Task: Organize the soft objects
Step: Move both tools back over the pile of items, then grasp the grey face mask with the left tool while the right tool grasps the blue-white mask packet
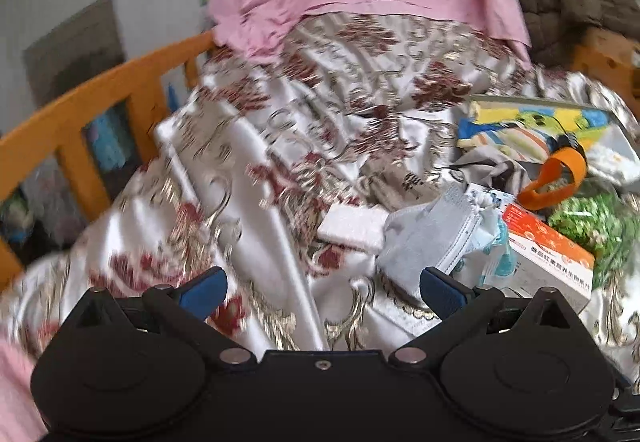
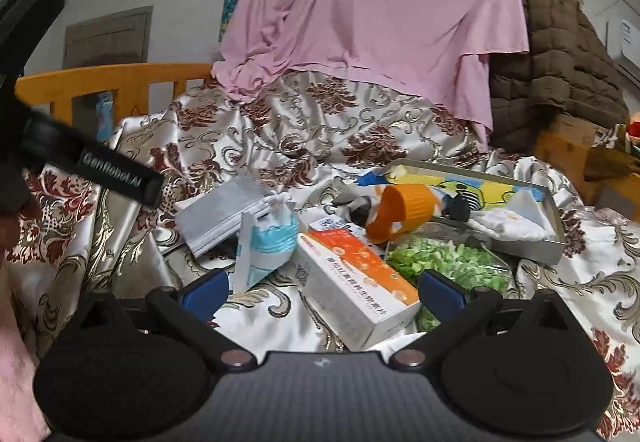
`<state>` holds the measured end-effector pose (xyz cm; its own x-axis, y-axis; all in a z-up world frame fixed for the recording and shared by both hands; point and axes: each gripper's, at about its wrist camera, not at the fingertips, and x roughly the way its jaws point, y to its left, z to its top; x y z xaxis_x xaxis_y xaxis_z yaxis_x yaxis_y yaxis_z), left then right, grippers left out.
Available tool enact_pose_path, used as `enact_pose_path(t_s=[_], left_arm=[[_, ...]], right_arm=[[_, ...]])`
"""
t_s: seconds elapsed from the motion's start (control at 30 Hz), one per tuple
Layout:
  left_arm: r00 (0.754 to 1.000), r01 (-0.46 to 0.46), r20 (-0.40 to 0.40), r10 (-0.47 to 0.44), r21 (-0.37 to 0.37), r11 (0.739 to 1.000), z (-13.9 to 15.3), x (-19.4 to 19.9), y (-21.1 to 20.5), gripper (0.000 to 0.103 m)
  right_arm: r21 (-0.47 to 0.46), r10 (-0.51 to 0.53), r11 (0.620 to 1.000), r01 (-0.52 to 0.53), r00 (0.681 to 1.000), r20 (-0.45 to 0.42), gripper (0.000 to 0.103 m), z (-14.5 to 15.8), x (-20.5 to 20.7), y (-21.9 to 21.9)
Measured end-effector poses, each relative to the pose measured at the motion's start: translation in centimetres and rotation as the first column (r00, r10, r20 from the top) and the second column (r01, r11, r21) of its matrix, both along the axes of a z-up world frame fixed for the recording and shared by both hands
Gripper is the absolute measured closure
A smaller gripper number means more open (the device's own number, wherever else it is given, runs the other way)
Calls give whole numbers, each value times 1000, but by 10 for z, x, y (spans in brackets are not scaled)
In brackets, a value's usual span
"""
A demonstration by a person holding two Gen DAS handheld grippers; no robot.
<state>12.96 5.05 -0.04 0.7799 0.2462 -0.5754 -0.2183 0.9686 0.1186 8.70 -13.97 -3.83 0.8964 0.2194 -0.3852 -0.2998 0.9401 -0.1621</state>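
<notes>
Hovering over floral bedspread [image 1: 280,145], left claw [image 1: 322,292] fingers apart, empty, right claw [image 2: 322,292] apart, straddling orange-white box [image 2: 356,282], lower centre.

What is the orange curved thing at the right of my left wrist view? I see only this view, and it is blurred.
Observer: The right wrist view shows it sharply. It is an orange ribbed plastic cup, lying on its side.
Operator: Does the right claw hold anything?
Observer: No. The right claw is open, and the orange and white cardboard box lies in front of it, not gripped.
Operator: What stands at the far right?
Observer: A brown quilted coat, beside the pink draped sheet.
</notes>
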Motion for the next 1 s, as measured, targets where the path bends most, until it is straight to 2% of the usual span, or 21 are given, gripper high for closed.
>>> enact_pose_path(t_s=[0.23,0.37,0.5,0.63,0.7,0.73,0.77,0.87,1.0], left_arm=[[990,134,-64,-130,76,988,5,25,-4,1],[969,238,-98,-225,142,961,6,37,-11,1],[931,363,-118,-346,198,910,4,44,-13,1],[852,524,-160,-499,273,807,-1,44,-13,1],[821,569,-167,-545,310,762,-5,44,-13,1],[814,579,-168,-557,318,751,-7,43,-12,1],[808,586,-167,-565,319,745,-9,44,-11,1],[800,600,-179,-573,274,752,-17,49,-4,1],[803,596,-182,-568,259,760,-25,61,-1,1]], right_arm=[[-5,-4,1000,4,1000,-1,0,-1,2,1],[12,-13,1000,13,1000,-5,0,-1,5,-2],[41,34,999,-33,999,-13,0,-1,12,-4],[0,55,999,-55,998,-12,0,-5,28,3],[-19,61,998,-62,998,-23,0,-9,37,8],[-25,66,997,-66,997,-28,0,-11,42,10],[-30,71,997,-72,997,-34,0,-13,45,12],[-43,96,994,-98,994,-51,0,-18,54,19],[-53,165,984,-171,981,-98,1,-19,68,28]])
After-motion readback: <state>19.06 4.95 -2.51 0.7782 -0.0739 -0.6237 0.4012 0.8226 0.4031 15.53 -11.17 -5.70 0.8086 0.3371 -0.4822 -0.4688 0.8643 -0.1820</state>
